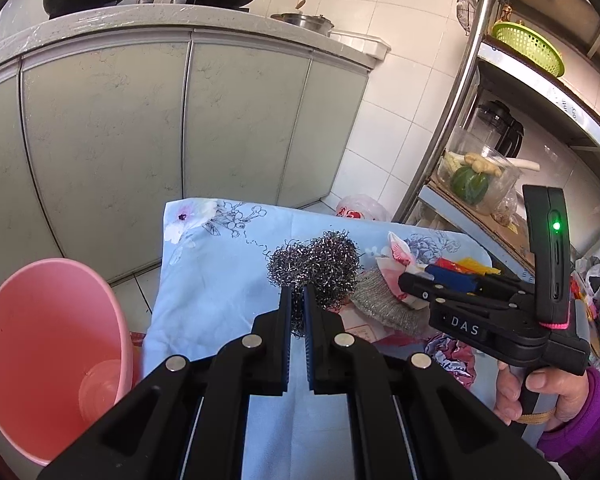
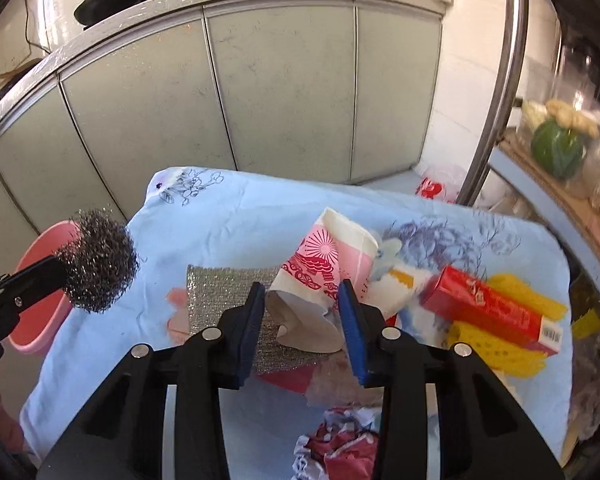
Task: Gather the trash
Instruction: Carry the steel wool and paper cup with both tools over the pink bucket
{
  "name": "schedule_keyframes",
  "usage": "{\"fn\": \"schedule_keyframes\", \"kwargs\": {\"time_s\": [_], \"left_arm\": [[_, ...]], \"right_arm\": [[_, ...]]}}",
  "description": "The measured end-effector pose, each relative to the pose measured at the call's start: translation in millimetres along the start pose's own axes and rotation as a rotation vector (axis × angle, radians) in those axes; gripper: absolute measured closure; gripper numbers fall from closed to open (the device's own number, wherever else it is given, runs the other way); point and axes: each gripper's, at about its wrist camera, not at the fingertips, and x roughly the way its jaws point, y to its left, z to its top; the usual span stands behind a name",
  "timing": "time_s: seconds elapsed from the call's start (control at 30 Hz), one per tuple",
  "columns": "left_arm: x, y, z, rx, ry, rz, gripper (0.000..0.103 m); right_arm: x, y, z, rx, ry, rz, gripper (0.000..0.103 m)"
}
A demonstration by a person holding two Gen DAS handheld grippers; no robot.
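Observation:
My left gripper (image 1: 298,292) is shut on a steel wool scrubber (image 1: 320,264), held up above the blue floral cloth (image 1: 220,280). The right wrist view shows that scrubber (image 2: 100,260) at the left, hanging over the pink bin (image 2: 40,320). A pink and white paper cup (image 2: 324,264) lies on its side with its mouth squashed, and my right gripper (image 2: 302,292) grips it, a blue pad pressing on each side. Under the cup lies a silver scouring cloth (image 2: 220,292). A person's hand (image 1: 540,392) holds the right gripper (image 1: 406,280).
A red box (image 2: 488,308), a yellow ridged item (image 2: 512,352) and a crumpled red and white wrapper (image 2: 340,448) lie on the cloth. Grey cabinets (image 2: 280,100) stand behind. A metal rack (image 2: 496,100) with vegetables stands at the right. The pink bin (image 1: 40,340) holds a clear cup.

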Motion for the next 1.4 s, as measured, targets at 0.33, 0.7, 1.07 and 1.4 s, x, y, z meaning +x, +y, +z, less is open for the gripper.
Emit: {"fn": "schedule_keyframes", "kwargs": {"time_s": [0.33,0.7,1.07,1.4], "left_arm": [[-43,-4,2,0.005,-0.093,0.003,0.098],[-111,76,-14,-0.108,-0.189,0.184,0.098],[-125,158,-42,-0.233,-0.153,0.383,0.098],[-98,173,-54,-0.256,-0.078,0.478,0.097]], "right_arm": [[-62,17,-2,-0.035,-0.142,0.084,0.065],[-78,107,18,-0.171,-0.163,0.301,0.065],[-45,210,18,-0.319,-0.084,0.459,0.065],[-21,257,4,-0.403,-0.004,0.485,0.065]]}}
